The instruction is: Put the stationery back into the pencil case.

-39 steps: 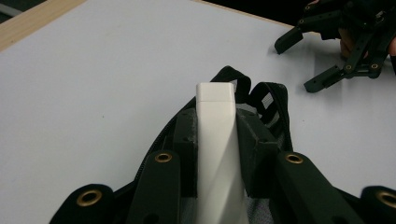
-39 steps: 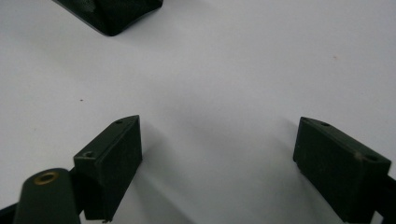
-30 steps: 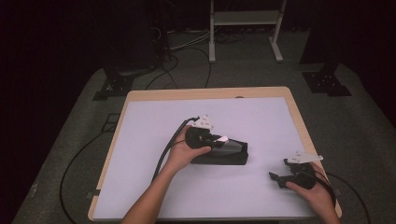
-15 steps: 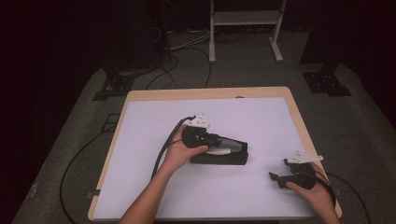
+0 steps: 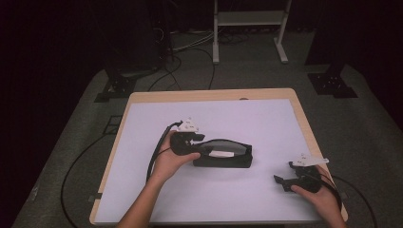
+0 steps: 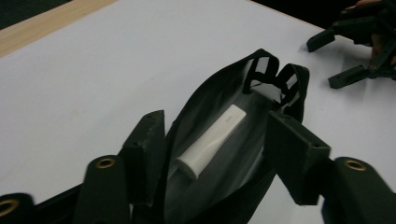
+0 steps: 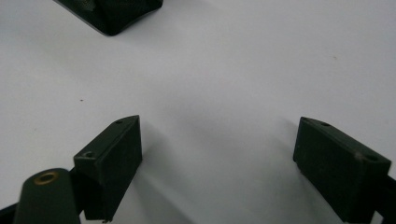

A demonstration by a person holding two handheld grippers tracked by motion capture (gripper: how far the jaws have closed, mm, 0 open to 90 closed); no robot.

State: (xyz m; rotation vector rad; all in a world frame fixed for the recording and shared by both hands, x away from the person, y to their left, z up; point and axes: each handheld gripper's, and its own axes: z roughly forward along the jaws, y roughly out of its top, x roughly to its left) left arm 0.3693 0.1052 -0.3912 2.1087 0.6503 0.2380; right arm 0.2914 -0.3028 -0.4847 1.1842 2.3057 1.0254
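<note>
A black pouch (image 5: 237, 161) with strap loops at its far end lies at the middle of the white table top (image 5: 237, 118). A white tube (image 5: 221, 154) lies inside it and shows lengthwise between my left jaws in the left gripper view (image 6: 210, 144). My left gripper (image 5: 198, 145) is open at the pouch's left end, one jaw on each side of the pouch (image 6: 261, 74), gripping nothing. My right gripper (image 5: 284, 175) rests open on the table at the front right, apart from the pouch, with bare table between its jaws (image 7: 219, 140).
The pouch's corner (image 7: 112, 14) lies ahead and to the left of my right gripper. The table's wooden rim (image 5: 304, 123) is close to the right hand. Cables (image 5: 157, 152) trail off the left gripper. A white stand (image 5: 247, 28) and dark equipment are on the floor beyond.
My left gripper has drawn back to the left along the pouch, leaving the white tube lying inside. The right gripper and the pouch have stayed put.
</note>
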